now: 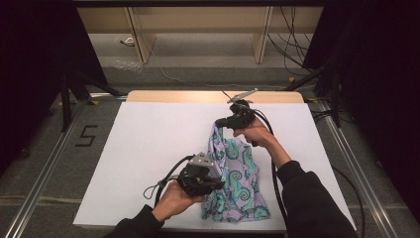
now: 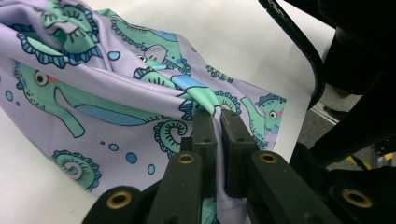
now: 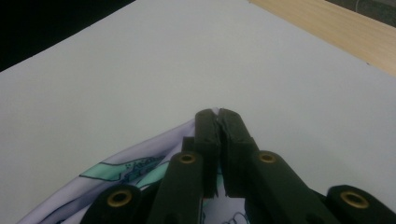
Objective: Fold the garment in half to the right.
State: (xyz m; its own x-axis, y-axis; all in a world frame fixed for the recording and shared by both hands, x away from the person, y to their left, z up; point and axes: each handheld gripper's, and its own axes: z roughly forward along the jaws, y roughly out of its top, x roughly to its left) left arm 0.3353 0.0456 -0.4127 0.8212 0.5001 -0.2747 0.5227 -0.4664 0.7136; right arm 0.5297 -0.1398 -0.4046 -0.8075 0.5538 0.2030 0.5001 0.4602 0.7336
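Note:
A lilac cloth (image 1: 233, 168) printed with teal seahorses lies stretched along the right half of the white table (image 1: 148, 144). My left gripper (image 1: 216, 182) is shut on the cloth's near left edge; in the left gripper view the cloth (image 2: 93, 88) bunches up where the jaws pinch a fold at the left gripper (image 2: 218, 116). My right gripper (image 1: 218, 122) is shut on the far corner and holds it lifted off the table. In the right gripper view the cloth (image 3: 121, 172) trails down and to the left from the closed jaws of the right gripper (image 3: 217, 114).
The white table top ends in a wooden strip (image 1: 213, 96) at the far edge. Grey floor with a metal rail (image 1: 44, 173) and a painted mark (image 1: 85, 135) lies to the left. Cables (image 1: 292, 44) run on the floor behind the table.

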